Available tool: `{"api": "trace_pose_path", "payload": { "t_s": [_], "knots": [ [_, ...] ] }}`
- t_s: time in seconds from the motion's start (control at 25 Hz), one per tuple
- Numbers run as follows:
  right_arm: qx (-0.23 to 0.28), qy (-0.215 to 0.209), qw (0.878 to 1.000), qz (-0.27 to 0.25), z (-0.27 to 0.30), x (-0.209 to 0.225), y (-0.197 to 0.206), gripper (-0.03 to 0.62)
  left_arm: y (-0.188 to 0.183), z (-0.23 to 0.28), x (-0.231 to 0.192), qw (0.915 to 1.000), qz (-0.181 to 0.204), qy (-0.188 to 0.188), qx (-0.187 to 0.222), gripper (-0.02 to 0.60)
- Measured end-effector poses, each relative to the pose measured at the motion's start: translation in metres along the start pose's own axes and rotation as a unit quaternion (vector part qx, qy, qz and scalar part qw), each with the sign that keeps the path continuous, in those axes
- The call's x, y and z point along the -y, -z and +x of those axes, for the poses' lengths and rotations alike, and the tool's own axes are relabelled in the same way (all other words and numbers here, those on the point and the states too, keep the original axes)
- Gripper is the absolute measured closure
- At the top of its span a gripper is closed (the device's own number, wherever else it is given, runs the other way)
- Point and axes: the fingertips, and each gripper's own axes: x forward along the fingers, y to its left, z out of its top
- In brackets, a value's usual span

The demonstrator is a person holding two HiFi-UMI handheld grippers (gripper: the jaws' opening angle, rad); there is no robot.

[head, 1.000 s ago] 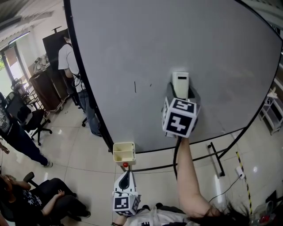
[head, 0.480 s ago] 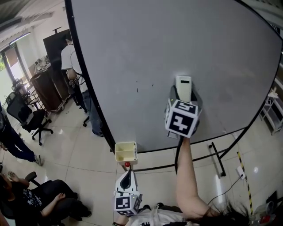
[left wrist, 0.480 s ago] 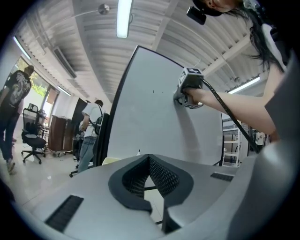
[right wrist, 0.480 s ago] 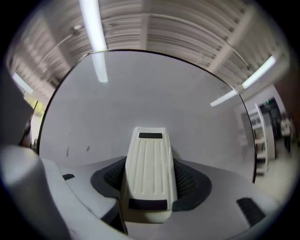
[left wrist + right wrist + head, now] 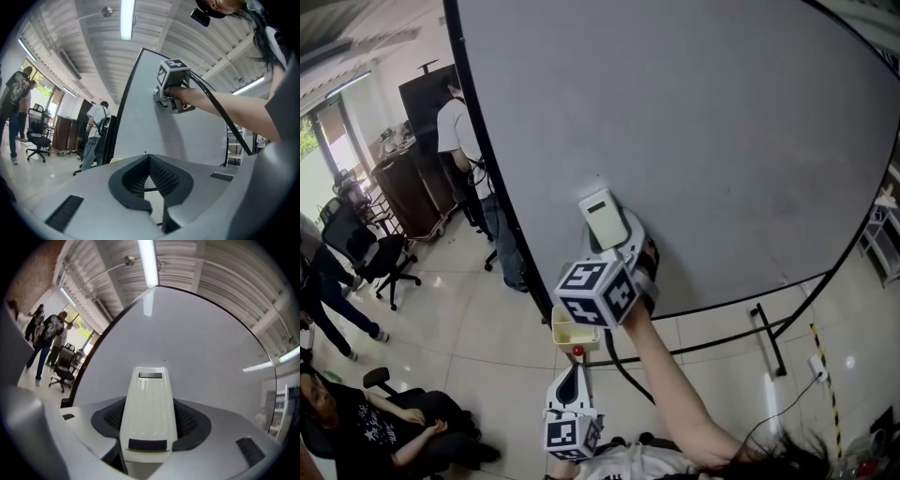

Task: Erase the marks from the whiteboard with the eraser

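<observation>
1. The whiteboard (image 5: 741,131) fills most of the head view. It is a large pale sheet in a dark frame, standing on the tiled floor (image 5: 469,328). No stroke shows on its surface from there.
2. Several people (image 5: 459,131) stand or sit by office chairs (image 5: 370,258) well to the left, taking no part in the work.
3. The right tongs (image 5: 614,246) are raised on an outstretched arm, near the board's lower left area. They are clamped on the sides of the eraser, whose far end is at or very close to the board.
4. The left tongs (image 5: 567,380) hang low by the person's body, well apart from the board. In the left gripper view their ribbed pads meet at the tips with nothing between them.
5. The eraser (image 5: 149,408) is a cream, ribbed plastic block. It stands lengthwise between the right jaws and points at the board.
6. A small cream tray (image 5: 569,333) sits at the board's bottom edge, just below the right tongs.
7. A tiny dark speck (image 5: 164,360) shows on the board just beyond the eraser's tip in the right gripper view. Whether it is ink I cannot tell.
8. Judging by this, the wiping looks nearly finished. At most that speck would need one short pass.
</observation>
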Motion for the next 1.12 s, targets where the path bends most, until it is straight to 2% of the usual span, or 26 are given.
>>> {"api": "trace_pose_path", "payload": {
  "t_s": [0.08,0.2,0.28,0.36,0.48,0.56,0.6,0.64,0.8,0.88,0.96,1.12],
  "knots": [
    [-0.007,0.023,0.997,0.079,-0.002,0.056,0.014,0.309,0.001,0.0,0.003,1.0,0.0,0.001,0.0,0.589],
    [-0.02,0.072,0.974,0.212,-0.009,0.152,0.044,0.309,0.004,0.003,0.015,0.9999,0.012,0.011,-0.005,0.589],
    [-0.02,0.077,0.965,0.25,-0.01,0.167,0.053,0.309,0.005,0.004,0.019,0.9996,0.016,0.02,-0.008,0.589],
    [-0.016,0.06,0.975,0.214,-0.009,0.132,0.039,0.309,0.008,0.005,0.023,0.9993,0.019,0.029,-0.012,0.589],
    [-0.007,-0.002,0.995,0.099,-0.003,0.033,0.007,0.309,0.008,0.01,0.03,0.9988,0.02,0.042,-0.011,0.589],
    [-0.006,-0.01,1.0,0.02,-0.002,-0.008,-0.004,0.309,0.004,0.01,0.032,0.9985,0.022,0.05,-0.008,0.589],
    [-0.008,-0.006,1.0,-0.001,-0.001,-0.013,-0.005,0.31,0.003,0.009,0.032,0.9983,0.023,0.053,-0.007,0.589],
    [-0.01,-0.002,1.0,0.001,-0.001,-0.007,-0.003,0.309,0.002,0.008,0.031,0.9982,0.025,0.055,-0.006,0.589],
    [-0.008,0.019,0.992,0.123,0.001,0.071,0.001,0.309,0.005,0.007,0.035,0.9984,0.028,0.047,-0.013,0.589],
    [0.0,0.03,0.988,0.152,0.002,0.091,-0.006,0.31,0.005,0.007,0.036,0.9988,0.026,0.04,-0.015,0.589],
    [0.001,0.031,0.99,0.135,0.001,0.079,-0.015,0.31,0.002,0.006,0.035,0.999,0.025,0.034,-0.013,0.589],
    [-0.006,-0.014,1.0,0.018,0.001,-0.004,-0.027,0.31,-0.002,0.002,0.029,0.9994,0.024,0.024,-0.007,0.589]
  ]
}}
